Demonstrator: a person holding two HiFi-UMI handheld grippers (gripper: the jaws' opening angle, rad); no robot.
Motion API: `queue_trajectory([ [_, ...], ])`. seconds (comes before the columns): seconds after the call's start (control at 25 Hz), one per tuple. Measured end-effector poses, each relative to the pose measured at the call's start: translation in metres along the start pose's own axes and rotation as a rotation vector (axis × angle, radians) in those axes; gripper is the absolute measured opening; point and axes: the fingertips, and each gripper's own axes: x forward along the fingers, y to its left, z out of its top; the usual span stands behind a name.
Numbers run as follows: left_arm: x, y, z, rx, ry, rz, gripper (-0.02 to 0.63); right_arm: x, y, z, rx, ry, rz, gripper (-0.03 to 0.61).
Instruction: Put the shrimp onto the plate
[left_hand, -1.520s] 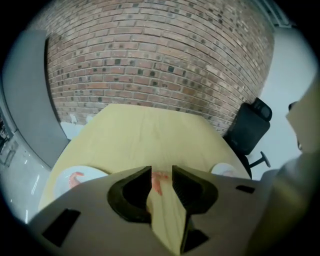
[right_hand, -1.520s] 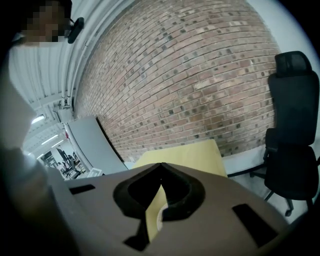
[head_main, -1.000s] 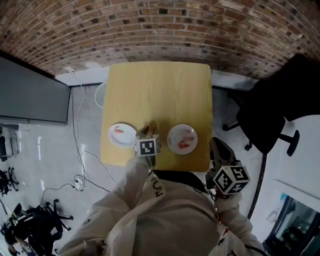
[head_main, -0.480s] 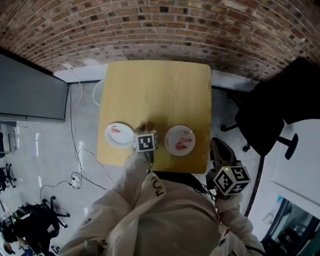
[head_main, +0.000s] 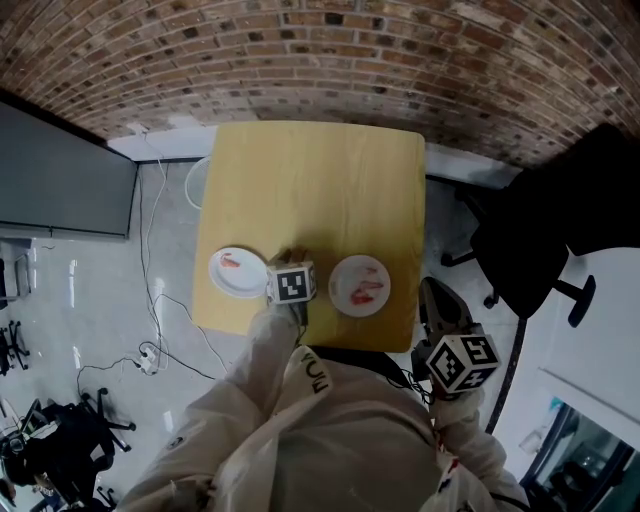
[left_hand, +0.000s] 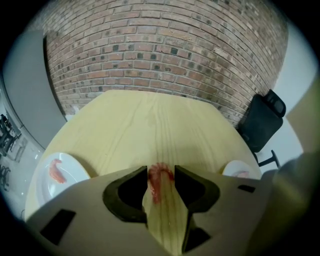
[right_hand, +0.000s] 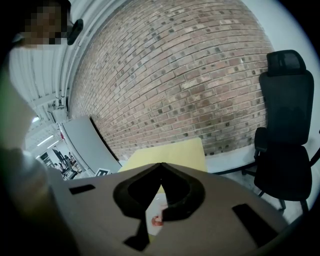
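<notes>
- From the head view I look down on the table. A left plate and a right plate sit close to its near edge, and plated shrimp lie on both.
- My left gripper sits between the plates. From this view its cube hides what lies at its tips.
- The left gripper view fills that in. The jaws stand apart, having just been opening, and one shrimp lies curled on bare wood between them, on neither plate. I cannot tell whether a pad touches it.
- The right gripper is held off the table's near right corner. Its own view shows the jaws closed tip to tip, with nothing between them. Below the tips I glimpse a sliver of the right plate.
- Open wood runs from the plates to the far edge, which lies near the brick wall.
- A black chair stands to the table's right, apart from it.
</notes>
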Motion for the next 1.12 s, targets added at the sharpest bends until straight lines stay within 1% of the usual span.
queue_trajectory([
  [0.16,-0.001,-0.001,0.013,0.038,-0.048,0.009,0.161,0.002,0.000,0.000,-0.001,0.003,0.003,0.023],
  [0.6,-0.004,-0.003,0.012,0.056,-0.048,0.015,0.156,0.001,-0.001,-0.003,0.005,0.002,0.005,0.023],
  [0.88,-0.014,-0.014,0.017,0.090,-0.065,-0.005,0.156,-0.006,0.000,-0.005,0.012,-0.008,0.002,0.023],
  [1.12,-0.024,-0.026,0.010,0.092,-0.055,-0.014,0.156,-0.018,-0.001,-0.008,0.020,-0.027,-0.004,0.023],
])
